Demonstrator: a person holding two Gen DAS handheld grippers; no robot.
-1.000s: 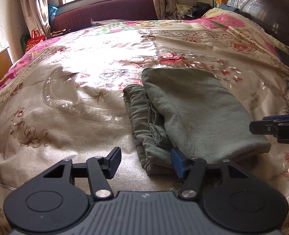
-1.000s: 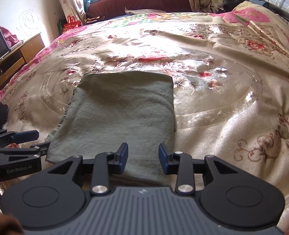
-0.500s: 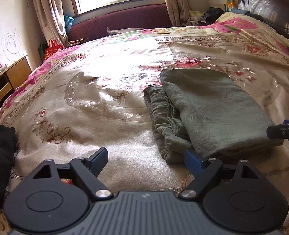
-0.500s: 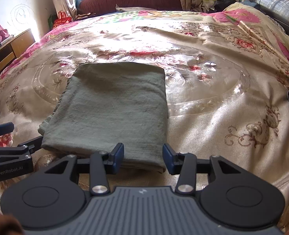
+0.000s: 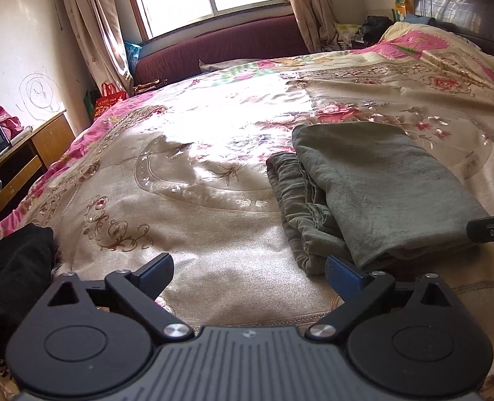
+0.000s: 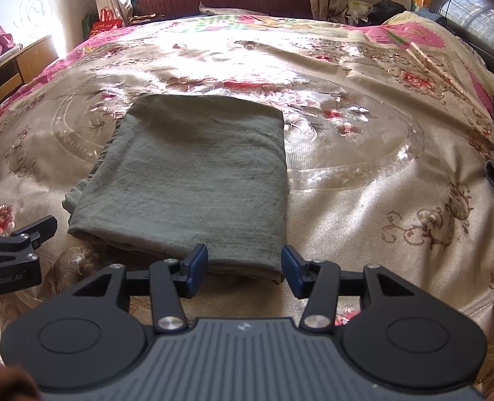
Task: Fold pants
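Your left gripper (image 5: 248,275) and right gripper (image 6: 245,269) gape empty, the folded grey-green cloth pants (image 6: 193,173) just beyond their fingertips on the floral bedspread (image 6: 364,200).

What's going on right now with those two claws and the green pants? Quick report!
Left gripper open, empty, short of the pants. Right gripper open, empty, at the near edge. Green pants folded flat on the bedspread. Nothing in the way.

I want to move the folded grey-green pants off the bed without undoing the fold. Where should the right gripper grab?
Probably the near right corner of the folded grey-green pants, approached low from the near edge. There the layers stack flush into one edge, just ahead of the open right gripper. The left side shows loose, bunched layers.
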